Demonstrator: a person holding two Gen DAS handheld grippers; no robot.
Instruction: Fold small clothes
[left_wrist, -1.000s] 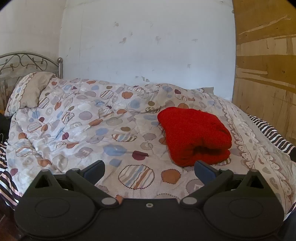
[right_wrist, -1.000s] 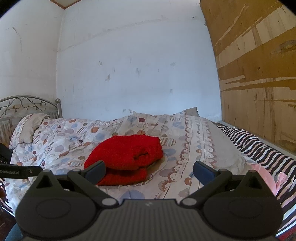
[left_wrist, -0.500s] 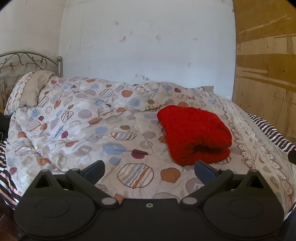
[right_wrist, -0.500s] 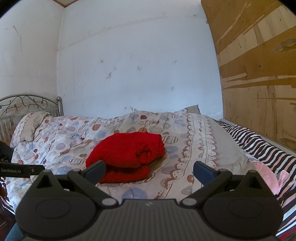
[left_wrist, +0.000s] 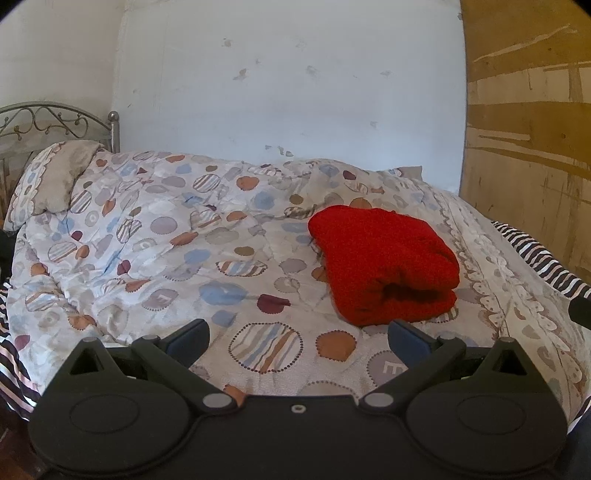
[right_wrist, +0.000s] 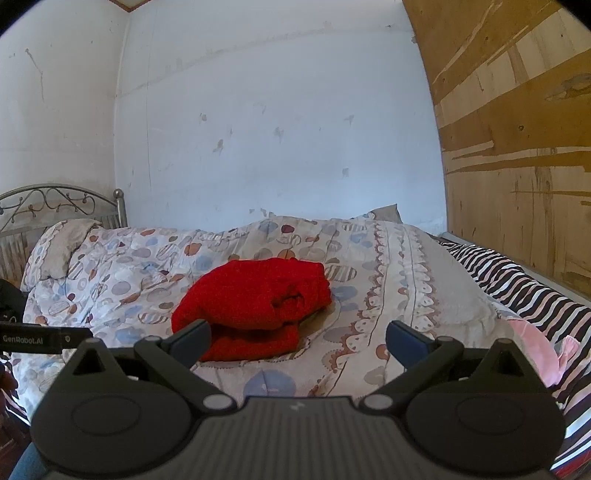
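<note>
Nearest, the left gripper (left_wrist: 298, 338) and right gripper (right_wrist: 297, 336) hang spread wide and empty, apart from the cloth, probably because folding looks done. Beyond them the red garment (left_wrist: 382, 262) lies folded on the quilt (left_wrist: 155, 254), towards its right side.

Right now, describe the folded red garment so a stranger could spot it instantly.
Start from the bed with the metal scrollwork headboard, covered by a white quilt printed with blue, brown and striped circles. On the quilt's right half, near its scalloped border, lies the folded red knitted garment. It is the only solid red thing there, a thick folded bundle amid pale patterned bedding.
</note>
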